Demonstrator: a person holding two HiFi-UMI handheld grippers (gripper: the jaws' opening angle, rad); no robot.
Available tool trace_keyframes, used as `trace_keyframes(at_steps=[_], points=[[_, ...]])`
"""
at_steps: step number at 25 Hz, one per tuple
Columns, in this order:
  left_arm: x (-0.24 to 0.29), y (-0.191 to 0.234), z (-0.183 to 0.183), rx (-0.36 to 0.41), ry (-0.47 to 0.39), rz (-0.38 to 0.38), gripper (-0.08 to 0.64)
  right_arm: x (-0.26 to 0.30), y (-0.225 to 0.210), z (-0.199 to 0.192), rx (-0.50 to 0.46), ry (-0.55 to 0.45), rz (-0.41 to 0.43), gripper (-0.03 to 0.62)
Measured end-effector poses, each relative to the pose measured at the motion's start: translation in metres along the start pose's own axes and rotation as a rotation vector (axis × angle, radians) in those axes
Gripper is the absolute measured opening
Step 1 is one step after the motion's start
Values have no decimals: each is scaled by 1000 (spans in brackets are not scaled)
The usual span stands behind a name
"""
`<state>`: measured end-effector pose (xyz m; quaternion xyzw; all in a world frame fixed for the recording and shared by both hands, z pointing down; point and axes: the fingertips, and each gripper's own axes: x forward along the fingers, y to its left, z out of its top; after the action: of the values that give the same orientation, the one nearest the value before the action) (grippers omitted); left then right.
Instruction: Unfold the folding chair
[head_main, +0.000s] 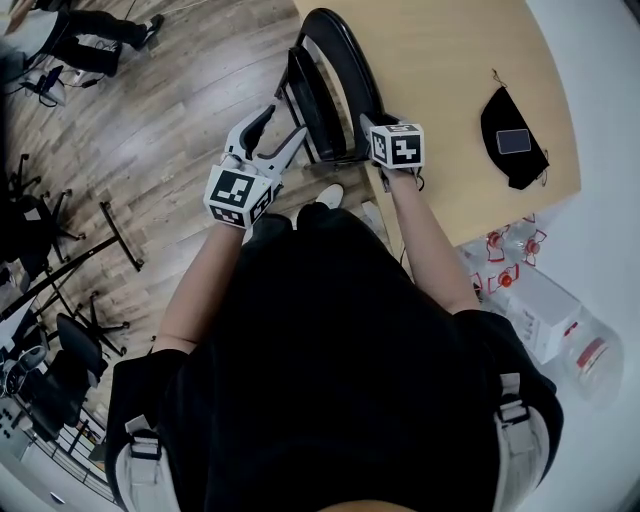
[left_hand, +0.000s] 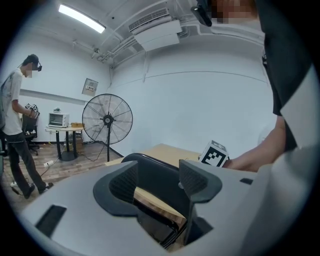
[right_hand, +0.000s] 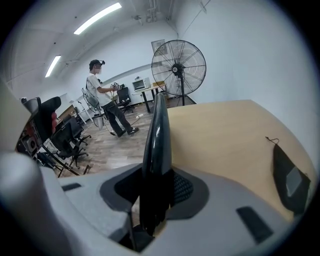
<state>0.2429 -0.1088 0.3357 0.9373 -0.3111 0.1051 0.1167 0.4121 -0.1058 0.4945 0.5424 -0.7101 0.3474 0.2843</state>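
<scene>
A black folding chair (head_main: 335, 70) stands folded, leaning on the edge of a wooden table (head_main: 450, 60). My right gripper (head_main: 372, 128) is shut on the chair's curved black back frame (right_hand: 159, 135), which runs up between its pads (right_hand: 182, 187). My left gripper (head_main: 280, 128) is at the chair's left side with its jaws open. In the left gripper view a wood-edged black panel of the chair (left_hand: 152, 202) lies between the jaws of the left gripper (left_hand: 157, 182), clear of both pads. The right gripper's marker cube (left_hand: 215, 154) shows beyond it.
A black pouch with a phone on it (head_main: 512, 135) lies on the table. Plastic bottles (head_main: 520, 250) stand at my right. A pedestal fan (right_hand: 178, 67), a standing person (right_hand: 102, 95) and office chairs (head_main: 60, 370) are across the wooden floor.
</scene>
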Motion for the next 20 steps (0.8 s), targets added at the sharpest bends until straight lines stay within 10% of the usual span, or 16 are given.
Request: trace_keyframes(at_steps=[20], points=[[-32,72,-45,-101,55,64,241,2,66,3,-17,-8,-52,123]])
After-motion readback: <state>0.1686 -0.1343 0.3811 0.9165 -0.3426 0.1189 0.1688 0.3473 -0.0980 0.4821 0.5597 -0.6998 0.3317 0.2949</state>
